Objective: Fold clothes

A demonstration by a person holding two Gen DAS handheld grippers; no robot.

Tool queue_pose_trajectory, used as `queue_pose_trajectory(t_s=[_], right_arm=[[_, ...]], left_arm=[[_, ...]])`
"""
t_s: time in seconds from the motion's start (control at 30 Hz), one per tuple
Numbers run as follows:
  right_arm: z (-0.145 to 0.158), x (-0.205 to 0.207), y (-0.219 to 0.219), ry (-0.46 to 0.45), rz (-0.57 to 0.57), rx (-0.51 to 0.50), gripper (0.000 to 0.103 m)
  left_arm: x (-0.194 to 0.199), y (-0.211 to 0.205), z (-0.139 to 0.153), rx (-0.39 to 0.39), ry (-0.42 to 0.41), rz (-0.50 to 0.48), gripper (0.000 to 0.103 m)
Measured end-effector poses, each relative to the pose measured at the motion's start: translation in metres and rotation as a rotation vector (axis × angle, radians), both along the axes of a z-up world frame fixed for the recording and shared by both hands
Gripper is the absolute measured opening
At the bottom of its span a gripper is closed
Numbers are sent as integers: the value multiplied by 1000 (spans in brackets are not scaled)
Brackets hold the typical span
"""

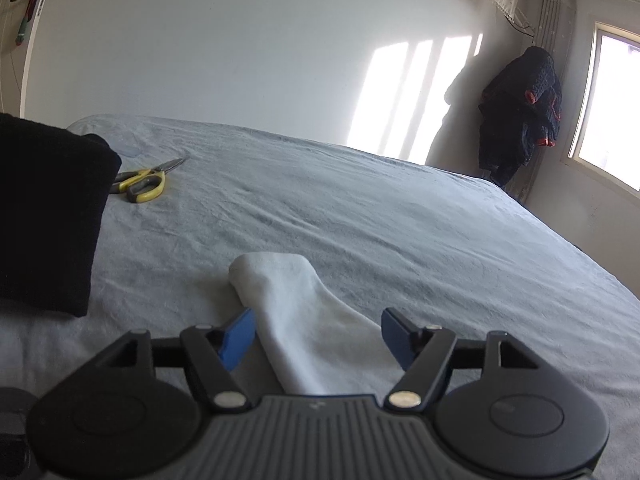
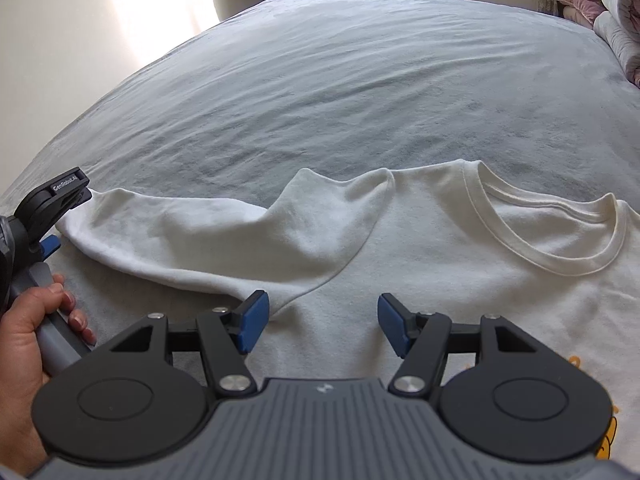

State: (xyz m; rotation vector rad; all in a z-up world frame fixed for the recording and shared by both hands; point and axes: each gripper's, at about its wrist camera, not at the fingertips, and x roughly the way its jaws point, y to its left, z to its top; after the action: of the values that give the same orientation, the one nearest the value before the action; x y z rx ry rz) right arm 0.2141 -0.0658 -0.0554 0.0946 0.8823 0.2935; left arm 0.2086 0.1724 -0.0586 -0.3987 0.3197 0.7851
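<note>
A white sweatshirt (image 2: 440, 248) lies face up on the grey-blue bed sheet (image 2: 320, 80), collar toward the far side, its left sleeve (image 2: 180, 236) stretched out to the left. My right gripper (image 2: 322, 322) is open, low over the shirt's shoulder and armpit seam. My left gripper (image 1: 318, 334) is open with the sleeve's cuff end (image 1: 296, 308) lying between its blue pads. The left gripper also shows at the left edge of the right wrist view (image 2: 48, 216), held by a hand (image 2: 28, 344).
A folded black garment (image 1: 44, 216) lies on the bed at the left, with yellow-handled scissors (image 1: 146, 182) beyond it. A dark coat (image 1: 520, 112) hangs by the window. Bedding is piled at the far right (image 2: 616, 16). The sheet (image 1: 360, 208) stretches ahead.
</note>
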Motion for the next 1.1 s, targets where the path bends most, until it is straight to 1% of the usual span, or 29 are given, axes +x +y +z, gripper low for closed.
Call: queue_pose_trajectory(t_s=[0.1,0.2,0.3,0.33,0.47,0.5,0.67,0.73,0.8,0.93,1.0,1.1], right_arm=[[2,4,-8,-9,-19,-11,64],[5,8,-17,-23,-31,-21,64],[5,15,-23,-43,-39,-43,64],[5,17,-25,-49,-42,-50,64],[2,31,-35,-63,-74,-47,64],[1,35,-36,-65,-83,-43,64],[-7,47,-40,-64,-115,-35,64],[-11,47,-41,-56,-117,-19,64],[-15,45,-41,-51,-107,-25,64],[-16,41,-38,-72,-100,-43,64],[-15,42,-38,-76,-103,-43,64],[-15,44,-37,-81,-107,-45,64]], left_arm=[[0,-11,5,18,-7,-52,73],[7,-16,9,20,-7,-154,73],[23,-19,12,-2,32,-357,73],[28,-20,12,-13,45,-420,72],[50,-22,6,-101,91,-721,71],[55,-25,2,-101,110,-783,71],[65,-32,-16,80,211,-853,75],[67,-34,-22,130,255,-878,76],[70,-36,-25,171,286,-903,76],[70,-32,-22,186,293,-953,76],[69,-28,-19,177,294,-979,75],[70,-30,-19,201,320,-1015,75]])
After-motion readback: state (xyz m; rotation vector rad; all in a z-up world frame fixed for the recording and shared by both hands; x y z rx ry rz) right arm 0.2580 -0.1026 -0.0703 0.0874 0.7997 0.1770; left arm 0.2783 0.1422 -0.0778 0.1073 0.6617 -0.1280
